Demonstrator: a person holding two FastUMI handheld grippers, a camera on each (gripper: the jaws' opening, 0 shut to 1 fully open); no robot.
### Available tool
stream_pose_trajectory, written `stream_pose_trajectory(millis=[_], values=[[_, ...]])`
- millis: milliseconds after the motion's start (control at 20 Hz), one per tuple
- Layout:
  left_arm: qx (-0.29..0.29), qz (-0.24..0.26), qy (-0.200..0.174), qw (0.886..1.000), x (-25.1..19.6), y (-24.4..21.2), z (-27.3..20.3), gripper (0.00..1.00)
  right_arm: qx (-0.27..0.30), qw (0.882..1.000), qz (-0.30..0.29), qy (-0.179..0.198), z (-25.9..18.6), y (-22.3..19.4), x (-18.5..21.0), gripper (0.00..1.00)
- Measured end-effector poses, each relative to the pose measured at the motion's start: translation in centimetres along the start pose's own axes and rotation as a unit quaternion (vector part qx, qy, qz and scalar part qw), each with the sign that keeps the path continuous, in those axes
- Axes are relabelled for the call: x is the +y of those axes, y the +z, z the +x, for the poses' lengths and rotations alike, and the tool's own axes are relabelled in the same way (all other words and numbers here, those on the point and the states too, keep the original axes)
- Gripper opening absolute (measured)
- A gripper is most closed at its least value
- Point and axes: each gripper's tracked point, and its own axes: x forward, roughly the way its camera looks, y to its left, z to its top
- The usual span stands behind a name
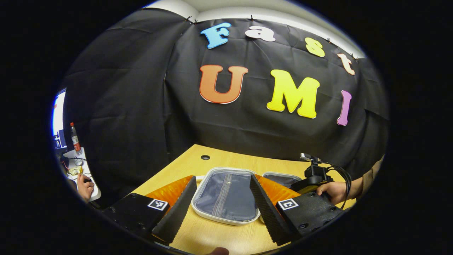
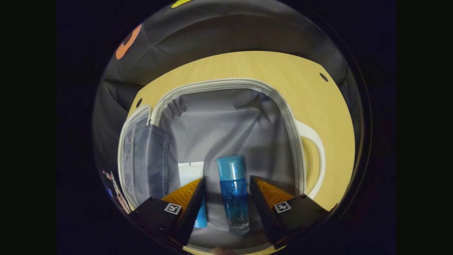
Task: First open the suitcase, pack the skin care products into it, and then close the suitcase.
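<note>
Jaws of the right gripper (image 2: 226, 198) stand wide, astride the blue bottle (image 2: 232, 193) lying lengthwise at lower centre inside the open suitcase (image 2: 226, 84), untouched.

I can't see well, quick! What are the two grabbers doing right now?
Left gripper: open, holding nothing, above the suitcase lid.
Right gripper: open, its fingers either side of the blue bottle in the suitcase, not squeezing it.
</note>
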Motion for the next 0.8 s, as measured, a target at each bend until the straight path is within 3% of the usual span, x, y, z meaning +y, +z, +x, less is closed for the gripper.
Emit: stream_pose_trajectory(millis=[50, 250, 400, 500, 650, 750, 800], values=[[0.005, -0.003, 0.003, 1.000, 0.6, -0.1, 0.2, 0.96, -0.002, 1.000, 0.002, -0.006, -0.4, 0.0, -0.4, 0.81], [0.018, -0.020, 0.032, 0.999, 4.9, -0.4, 2.6, 0.96, -0.020, 0.999, 0.004, 0.044, -5.3, 0.8, 0.7, 0.80], [0.031, -0.060, 0.055, 0.996, 9.1, -1.2, 5.2, 0.97, -0.067, 0.993, -0.021, 0.097, -11.2, 2.4, 1.1, 0.80], [0.065, -0.093, 0.070, 0.991, 11.7, -3.7, 7.1, 0.97, -0.115, 0.985, -0.058, 0.112, -15.3, 3.2, -0.3, 0.82], [0.114, -0.181, 0.049, 0.976, 12.8, -7.9, 10.5, 0.99, -0.201, 0.966, -0.126, 0.101, -21.7, 3.7, -4.1, 0.86], [0.137, -0.249, 0.025, 0.959, 12.9, -9.9, 12.2, 0.99, -0.252, 0.952, -0.158, 0.072, -26.0, 3.7, -7.2, 0.82], [0.151, -0.279, 0.015, 0.948, 12.9, -11.0, 13.0, 0.99, -0.274, 0.946, -0.162, 0.056, -28.1, 3.8, -8.6, 0.86]])
